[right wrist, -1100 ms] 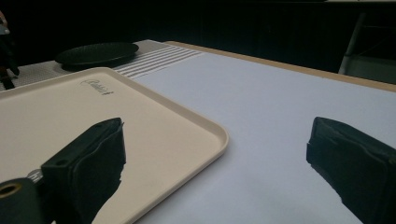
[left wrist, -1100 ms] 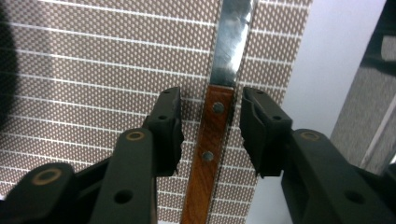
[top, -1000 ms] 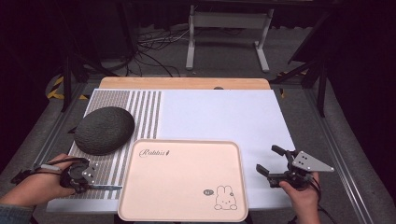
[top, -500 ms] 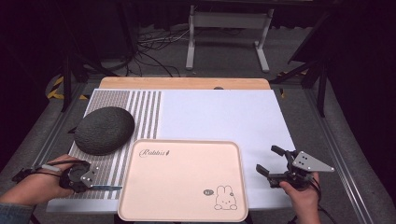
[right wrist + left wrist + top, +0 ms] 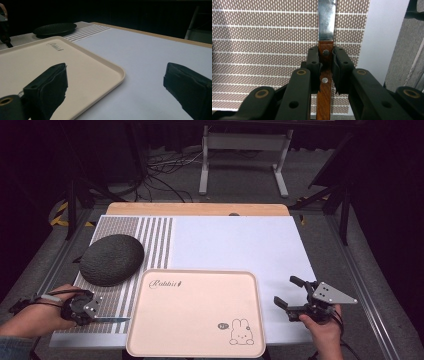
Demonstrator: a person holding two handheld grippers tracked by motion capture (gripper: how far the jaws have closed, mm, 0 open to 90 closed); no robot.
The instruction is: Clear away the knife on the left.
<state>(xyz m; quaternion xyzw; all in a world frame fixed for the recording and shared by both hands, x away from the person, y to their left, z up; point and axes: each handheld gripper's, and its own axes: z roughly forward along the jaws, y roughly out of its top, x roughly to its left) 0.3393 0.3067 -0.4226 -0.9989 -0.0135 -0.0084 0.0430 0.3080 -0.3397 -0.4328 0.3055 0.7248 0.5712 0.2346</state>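
My left gripper (image 5: pixel 92 312) sat low over the striped part of the mat (image 5: pixel 125 232), near the table's front left corner, with my left hand (image 5: pixel 37 315) wrapped around its body. Its jaws were closed narrow on a knife (image 5: pixel 326 53), clamping the brown wooden handle (image 5: pixel 324 82) from both sides just behind the blade, right around the upper rivet. From the left gripper view the steel blade (image 5: pixel 327 20) ran straight out ahead of the jaws over the dotted brown-and-white stripes. In the high view the blade (image 5: pixel 111 320) lay flat and pointed toward the left edge of the tray (image 5: pixel 150 340), its tip just beside the rim; whether it touched I could not tell.

My right gripper (image 5: pixel 294 295) hovered over the plain white part of the mat, just beside the tray's right edge, with my right hand (image 5: pixel 320 332) beneath it. Its jaws stood wide apart with nothing between them. In the right gripper view one jaw reached over the tray's rim (image 5: pixel 117 68) and the other over bare white mat (image 5: pixel 150 55).

The cream tray, printed with a small rabbit (image 5: pixel 241 332) and a word in script, lay empty at the front middle of the table. A dark, rough oval plate (image 5: pixel 111 259) rested on the stripes behind my left gripper, well apart from the knife.
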